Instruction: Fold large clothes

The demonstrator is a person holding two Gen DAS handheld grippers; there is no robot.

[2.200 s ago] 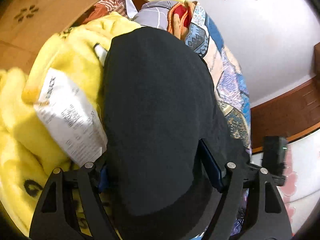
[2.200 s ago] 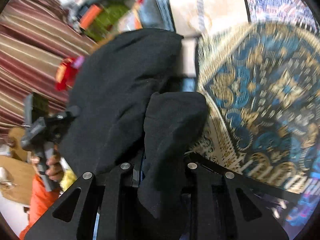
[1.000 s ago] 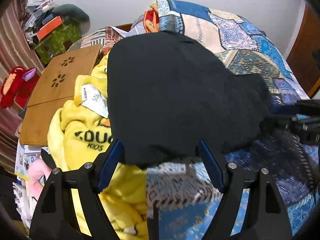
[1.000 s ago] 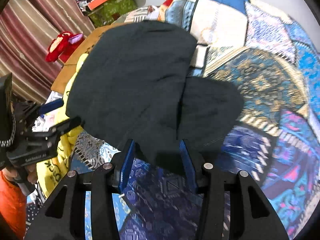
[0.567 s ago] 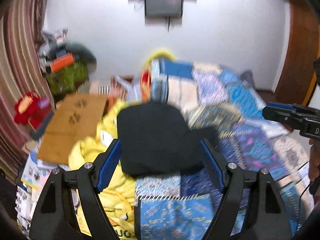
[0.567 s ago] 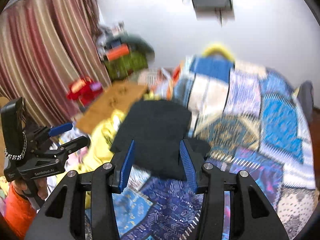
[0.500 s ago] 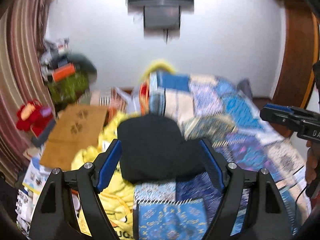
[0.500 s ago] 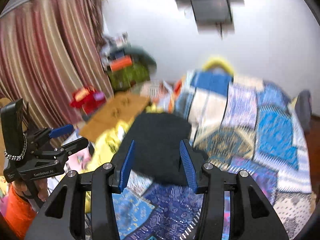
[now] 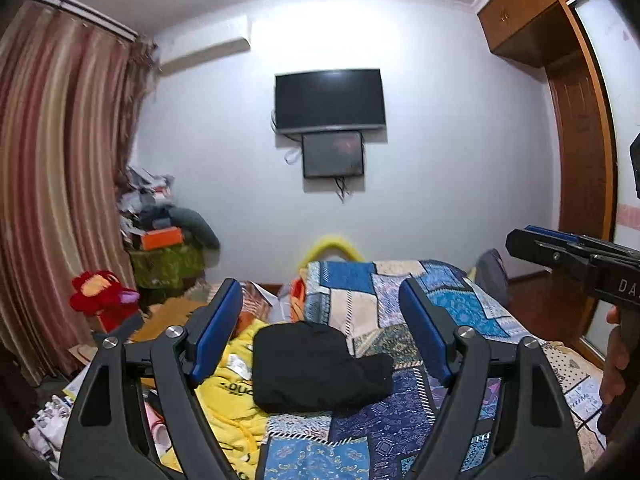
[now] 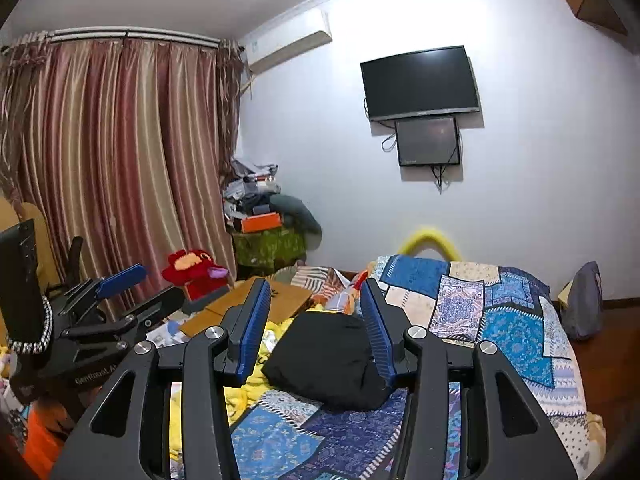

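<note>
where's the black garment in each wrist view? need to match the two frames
Left wrist: black garment low centre, on the patchwork bedspread, seen between the open left tongs.
Right wrist: black garment low centre, between the open right tongs.
Shared landmark: wall TV above the bed.

Your left gripper point(image 9: 320, 334) pointed about level, its jaws just opening wider, empty. Your right gripper point(image 10: 316, 334) stood half-spread, empty too.

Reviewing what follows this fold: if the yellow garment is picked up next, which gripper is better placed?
Probably the left gripper: the yellow garment lies on its side of the folded black garment, and its jaws stand open and empty. The right gripper is empty too.
</note>
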